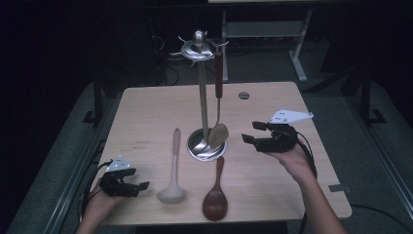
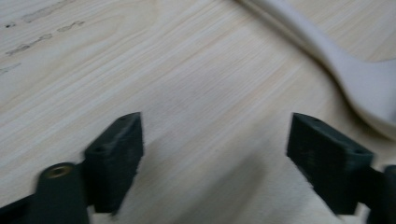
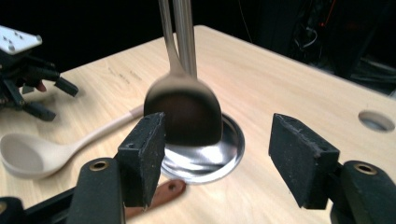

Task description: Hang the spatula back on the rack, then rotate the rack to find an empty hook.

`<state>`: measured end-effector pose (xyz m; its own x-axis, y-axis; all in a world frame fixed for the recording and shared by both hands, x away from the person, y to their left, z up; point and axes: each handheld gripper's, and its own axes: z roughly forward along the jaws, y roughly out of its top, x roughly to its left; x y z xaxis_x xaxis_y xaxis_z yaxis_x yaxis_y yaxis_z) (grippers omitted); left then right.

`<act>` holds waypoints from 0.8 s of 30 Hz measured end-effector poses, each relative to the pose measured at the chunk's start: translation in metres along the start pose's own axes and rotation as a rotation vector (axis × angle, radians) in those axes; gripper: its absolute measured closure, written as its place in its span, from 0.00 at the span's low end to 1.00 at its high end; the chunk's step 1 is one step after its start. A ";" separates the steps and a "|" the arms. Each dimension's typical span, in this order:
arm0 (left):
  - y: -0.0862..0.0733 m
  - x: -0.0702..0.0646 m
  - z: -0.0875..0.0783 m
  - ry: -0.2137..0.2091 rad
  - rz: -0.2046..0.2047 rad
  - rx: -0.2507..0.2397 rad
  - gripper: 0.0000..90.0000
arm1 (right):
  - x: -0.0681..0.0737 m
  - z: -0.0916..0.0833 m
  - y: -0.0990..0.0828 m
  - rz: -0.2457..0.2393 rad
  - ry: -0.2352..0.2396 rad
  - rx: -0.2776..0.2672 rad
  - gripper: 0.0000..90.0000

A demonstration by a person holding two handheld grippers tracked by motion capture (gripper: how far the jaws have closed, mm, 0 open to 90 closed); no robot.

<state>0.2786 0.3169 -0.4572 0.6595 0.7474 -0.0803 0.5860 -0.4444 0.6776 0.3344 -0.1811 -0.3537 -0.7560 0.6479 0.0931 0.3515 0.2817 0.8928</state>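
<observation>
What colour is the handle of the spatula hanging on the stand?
Reddish-brown, wood-like handle; its blade is metal. Clearest in the high view.

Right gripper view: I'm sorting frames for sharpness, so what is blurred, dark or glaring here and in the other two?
Right gripper view: the hanging spatula is soft and dark, the stand's base glints, the background is black. Left gripper view: the table is evenly lit, the ladle and jaws slightly blurred. High view: the tabletop is lit, the room around it very dark.
</observation>
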 end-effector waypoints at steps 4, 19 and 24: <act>0.007 -0.003 -0.005 -0.028 -0.043 0.004 0.32 | -0.001 0.000 -0.012 0.010 -0.006 0.017 0.39; 0.081 -0.025 -0.026 -0.191 0.026 0.002 0.99 | 0.005 -0.005 -0.063 0.001 -0.105 0.121 0.35; 0.120 -0.038 -0.040 -0.220 0.079 -0.001 1.00 | 0.002 -0.010 -0.074 0.028 -0.109 0.136 0.35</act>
<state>0.3050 0.2556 -0.3437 0.7898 0.5850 -0.1844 0.5285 -0.4964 0.6887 0.3021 -0.2076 -0.4151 -0.6835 0.7273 0.0621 0.4482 0.3510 0.8222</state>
